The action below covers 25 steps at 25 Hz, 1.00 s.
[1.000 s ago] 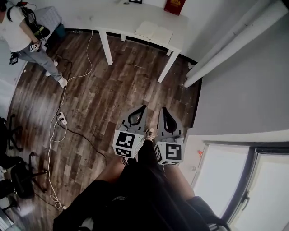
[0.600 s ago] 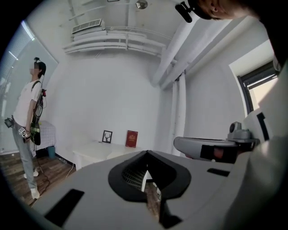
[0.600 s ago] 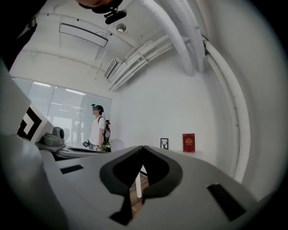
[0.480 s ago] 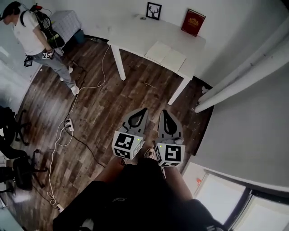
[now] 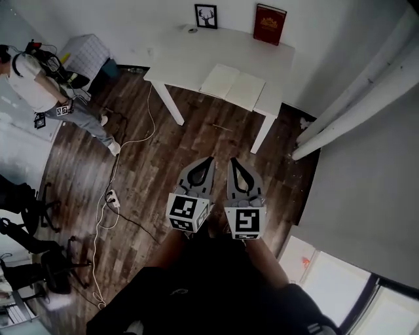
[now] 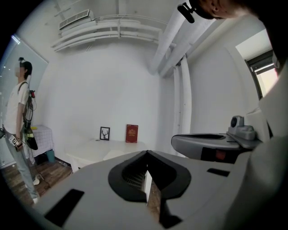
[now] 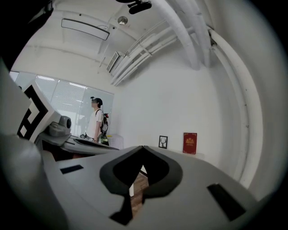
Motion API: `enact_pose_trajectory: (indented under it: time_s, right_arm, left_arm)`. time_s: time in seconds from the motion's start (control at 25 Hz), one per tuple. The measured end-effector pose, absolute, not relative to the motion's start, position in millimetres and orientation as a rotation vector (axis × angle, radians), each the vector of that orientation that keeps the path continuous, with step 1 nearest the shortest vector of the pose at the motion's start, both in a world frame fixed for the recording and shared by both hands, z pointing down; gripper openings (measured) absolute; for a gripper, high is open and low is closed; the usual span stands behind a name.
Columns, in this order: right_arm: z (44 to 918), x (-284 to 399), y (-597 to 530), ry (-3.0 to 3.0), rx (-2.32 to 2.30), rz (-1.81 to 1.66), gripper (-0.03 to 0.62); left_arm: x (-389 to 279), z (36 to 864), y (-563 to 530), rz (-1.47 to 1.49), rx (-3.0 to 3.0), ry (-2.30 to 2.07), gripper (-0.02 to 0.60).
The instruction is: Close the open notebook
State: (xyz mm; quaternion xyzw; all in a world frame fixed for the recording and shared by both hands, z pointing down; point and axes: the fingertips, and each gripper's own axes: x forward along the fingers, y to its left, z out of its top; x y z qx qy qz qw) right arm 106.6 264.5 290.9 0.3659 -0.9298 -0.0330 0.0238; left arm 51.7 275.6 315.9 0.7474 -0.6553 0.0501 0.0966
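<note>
While both grippers are held side by side over the wooden floor point(image 5: 163, 150), well short of the white table point(image 5: 177, 59), neither has anything in its grasp. The left gripper point(image 5: 209, 159) has its two jaws brought together to a point, with only floorboards showing through the opening behind the tips. The right gripper point(image 5: 233, 159) is likewise fully closed and empty. Both point toward the table, their marker cubes nearest the holder's dark clothing. The notebook point(image 5: 232, 86) lies open on the tabletop near the front edge, toward the right end, with both pale pages facing up (nothing rests on them). Behind it, at the back of the table against the wall, a red book point(image 5: 270, 24) stands upright, and a small framed picture point(image 5: 206, 16) of a deer's head stands to its left. Beside the frame sits a little round object too small to identify. Off to the left another person point(image 5: 39, 85) in a white top stands on the floor, well apart from the table. A white cable point(image 5: 131, 141) trails from near the table leg across the boards to a power strip point(image 5: 110, 196). Black chairs point(image 5: 46, 262) sit at the left edge, and white pipes point(image 5: 353, 98) run along the wall on the right.
</note>
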Motion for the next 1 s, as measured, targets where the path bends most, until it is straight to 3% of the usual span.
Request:
enact_pose_trajectory:
  time_s: [0.32, 0.68, 1.0]
  right_arm:
    - [301.8, 70.8, 189.2, -2.767, 1.203, -0.214, 0.021]
    - [312.1, -29.3, 109.4, -2.675, 1.286, -0.096, 0.021]
    - [356.6, -83.6, 79.3, -2.611, 1.359, 0.262, 0.021]
  left_arm:
    - [18.8, 329.8, 199.8, 0.159, 2.289, -1.859, 0.003]
    - [-72.1, 334.0, 123.2, 0.18, 2.336, -1.704, 0.002]
    - [-138.8, 363.6, 99.8, 0.189, 2.331, -1.568, 0.003]
